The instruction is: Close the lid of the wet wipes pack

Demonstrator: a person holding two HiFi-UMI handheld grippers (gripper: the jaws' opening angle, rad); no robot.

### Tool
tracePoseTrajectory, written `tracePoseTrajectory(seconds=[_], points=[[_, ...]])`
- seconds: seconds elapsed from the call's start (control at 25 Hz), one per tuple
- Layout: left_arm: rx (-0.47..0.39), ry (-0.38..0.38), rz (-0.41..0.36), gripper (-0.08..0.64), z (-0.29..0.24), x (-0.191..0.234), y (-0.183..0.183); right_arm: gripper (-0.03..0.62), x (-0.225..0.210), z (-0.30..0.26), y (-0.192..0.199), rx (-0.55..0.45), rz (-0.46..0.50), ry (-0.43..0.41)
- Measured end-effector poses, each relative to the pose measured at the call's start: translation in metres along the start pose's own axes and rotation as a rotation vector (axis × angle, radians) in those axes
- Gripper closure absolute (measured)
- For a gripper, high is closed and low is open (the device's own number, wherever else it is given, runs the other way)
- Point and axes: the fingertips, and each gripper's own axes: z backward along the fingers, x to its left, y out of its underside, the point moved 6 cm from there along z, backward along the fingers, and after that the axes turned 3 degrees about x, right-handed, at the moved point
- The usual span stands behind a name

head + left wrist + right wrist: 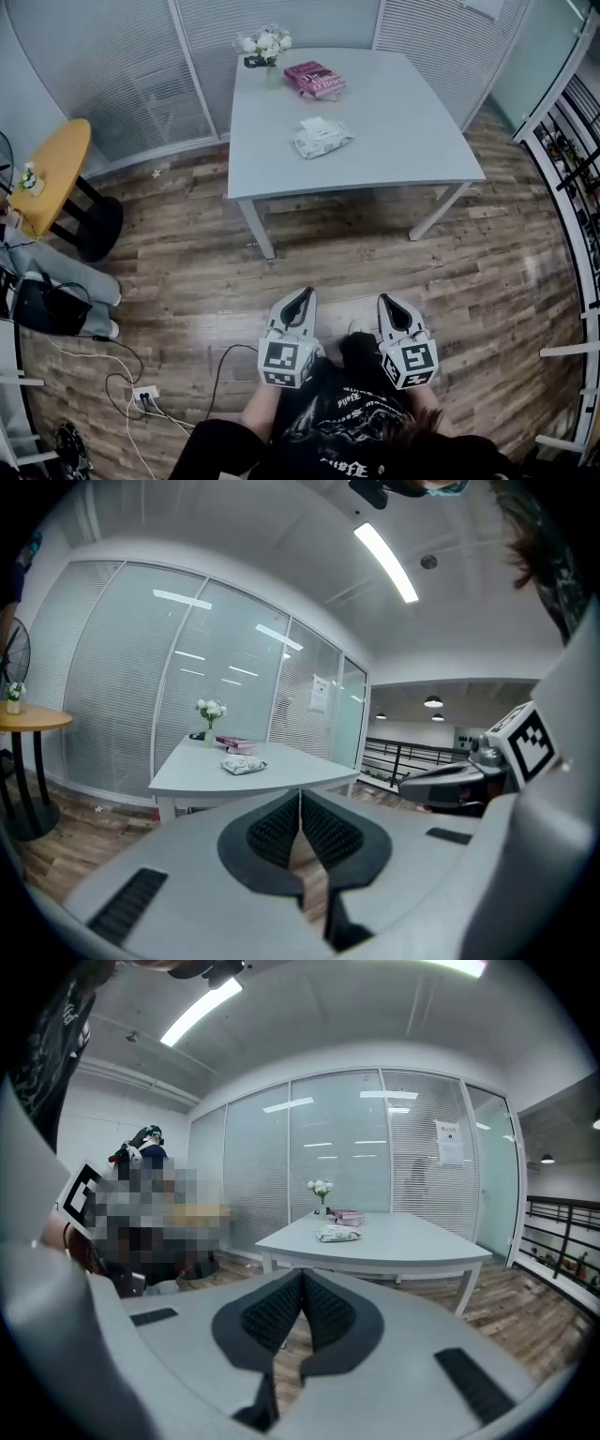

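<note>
Far L: round yellow side table [52,169] w/ a small plant on it. Just below it, someone's legs in light trousers [70,272] next to a black bag [42,305]. A white power strip [142,396] w/ cables lies on the wood floor nr the bottom edge.

L gripper [302,298] is low in front of me, over the floor, pointed toward the grey table [412,150]. In the left gripper view its pads [277,832] are pressed together, nothing between them.

On the table there's a vase of flowers [265,47] at the far L corner. The wet wipes pack [322,139] lies flat approx mid-table, a bit L of centre. A pink book [315,79] sits beyond it, not touching. There's a white flap at the pack's far end, but it's too small for me to tell if it's up or down. Both grippers are well apart from the pack.

R gripper [389,305] is beside the L one, same heading. Its pads [272,1312] are also tight together and empty.

Far R: dark shelving [572,141] along the wall.
</note>
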Motion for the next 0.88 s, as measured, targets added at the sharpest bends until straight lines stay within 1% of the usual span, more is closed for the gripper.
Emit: tracePoseTrajectory(seconds=[0.12, 0.24, 0.4, 0.48, 0.6, 0.88], points=[[-0.016, -0.013, 0.039, 0.549, -0.005, 0.004, -0.002, 0.594, -0.006, -0.006, -0.004, 0.001, 0.015, -0.01], [-0.021, -0.034, 0.045, 0.549, -0.007, 0.009, -0.002, 0.594, -0.013, -0.016, -0.005, -0.002, 0.015, -0.026], [-0.014, -0.114, 0.045, 0.549, -0.011, 0.023, -0.001, 0.594, -0.023, -0.038, -0.012, -0.017, 0.018, -0.059], [-0.009, -0.139, 0.036, 0.549, -0.017, 0.028, -0.002, 0.594, -0.03, -0.051, -0.016, -0.028, 0.022, -0.072], [-0.003, -0.171, 0.012, 0.549, -0.034, 0.033, -0.009, 0.594, -0.047, -0.074, -0.022, -0.037, 0.015, -0.092], [0.013, -0.23, 0.026, 0.549, -0.087, 0.049, -0.034, 0.594, -0.093, -0.136, -0.041, -0.045, -0.023, -0.145]])
